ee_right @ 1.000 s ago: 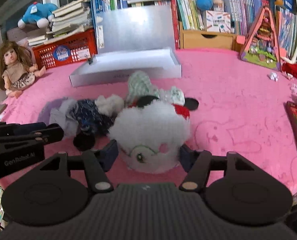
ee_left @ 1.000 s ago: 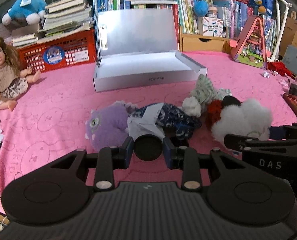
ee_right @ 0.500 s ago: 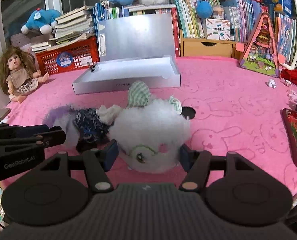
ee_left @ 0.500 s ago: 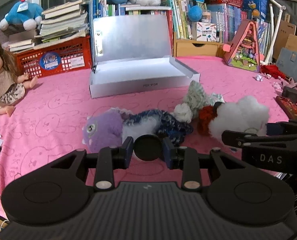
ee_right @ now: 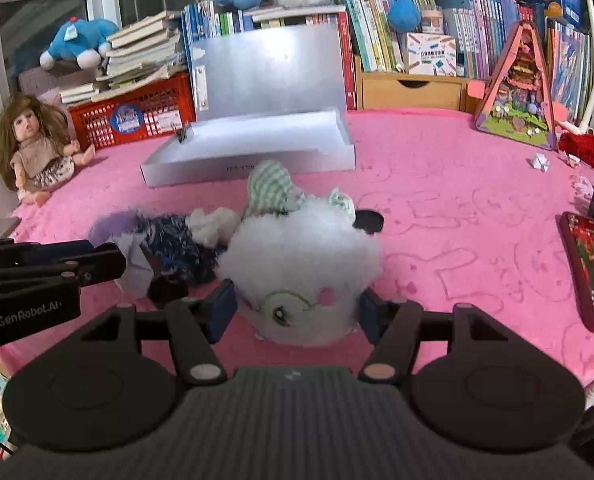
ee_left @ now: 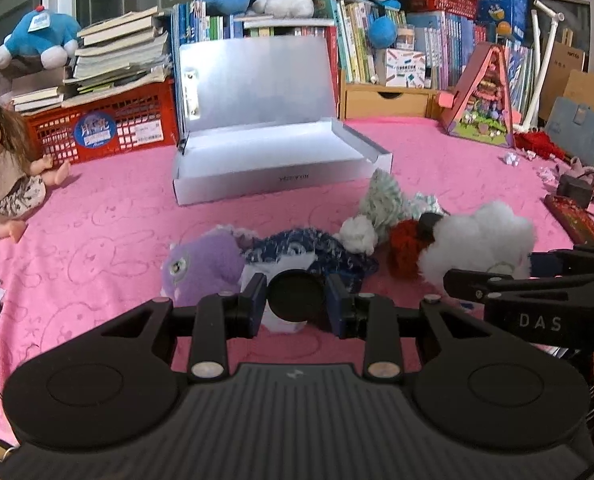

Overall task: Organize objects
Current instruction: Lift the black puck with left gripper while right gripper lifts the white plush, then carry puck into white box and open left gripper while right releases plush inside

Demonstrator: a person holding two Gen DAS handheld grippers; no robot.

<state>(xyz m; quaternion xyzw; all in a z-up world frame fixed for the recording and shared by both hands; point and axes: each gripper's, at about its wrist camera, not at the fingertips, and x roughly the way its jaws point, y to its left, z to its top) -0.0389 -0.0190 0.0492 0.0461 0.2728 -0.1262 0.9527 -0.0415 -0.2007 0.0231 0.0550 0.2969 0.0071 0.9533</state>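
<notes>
Gripping plush toys, both grippers low over the pink blanket [ee_left: 437, 168].
Right gripper [ee_right: 295, 310], side marked "DAS", clamps the white plush [ee_right: 301, 264]; left gripper [ee_left: 295, 304], marked "GenRobot.AI", pinches the purple plush's [ee_left: 205, 264] black disc [ee_left: 295, 298]; open silver box [ee_left: 273, 160] lies beyond.

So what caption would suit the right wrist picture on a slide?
Right tongs grip a fluffy white plush toy on a pink blanket, open white box behind.

Purple plush [ee_left: 205, 266] and white plush [ee_right: 303, 268] (touching) lie before open box [ee_left: 273, 168].
</notes>
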